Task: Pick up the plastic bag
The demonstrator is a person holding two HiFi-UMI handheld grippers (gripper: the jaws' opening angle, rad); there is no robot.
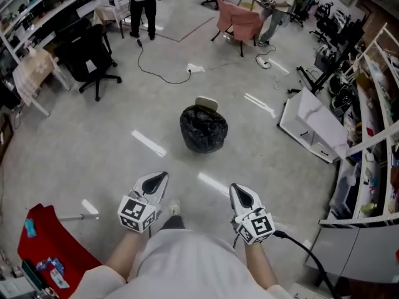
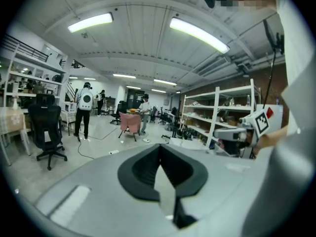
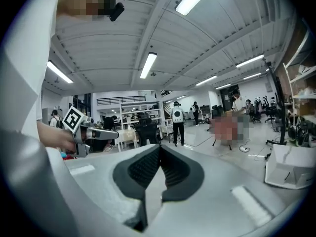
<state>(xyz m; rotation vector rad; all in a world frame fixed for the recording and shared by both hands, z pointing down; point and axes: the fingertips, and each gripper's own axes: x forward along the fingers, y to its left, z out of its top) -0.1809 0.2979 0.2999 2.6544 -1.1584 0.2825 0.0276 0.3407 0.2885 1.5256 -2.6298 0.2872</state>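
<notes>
A black plastic bag (image 1: 204, 129), full and rounded, sits on the grey floor ahead of me, with a beige lid-like piece (image 1: 206, 104) just behind it. My left gripper (image 1: 158, 179) and right gripper (image 1: 240, 194) are held near my body, well short of the bag, both shut with nothing in them. In the left gripper view the left gripper (image 2: 159, 154) has its jaws pressed together, and the right gripper (image 2: 237, 134) shows off to the side. The right gripper (image 3: 159, 154) in its own view is also shut, and the left gripper (image 3: 91, 132) appears beside it. Neither gripper view shows the bag.
A black office chair (image 1: 93, 58) stands at the far left, and a cable (image 1: 162, 73) runs across the floor beyond the bag. A white cabinet (image 1: 312, 126) and shelving (image 1: 374, 104) line the right. A red object (image 1: 50, 242) lies at my lower left. A person (image 1: 143, 5) stands far back.
</notes>
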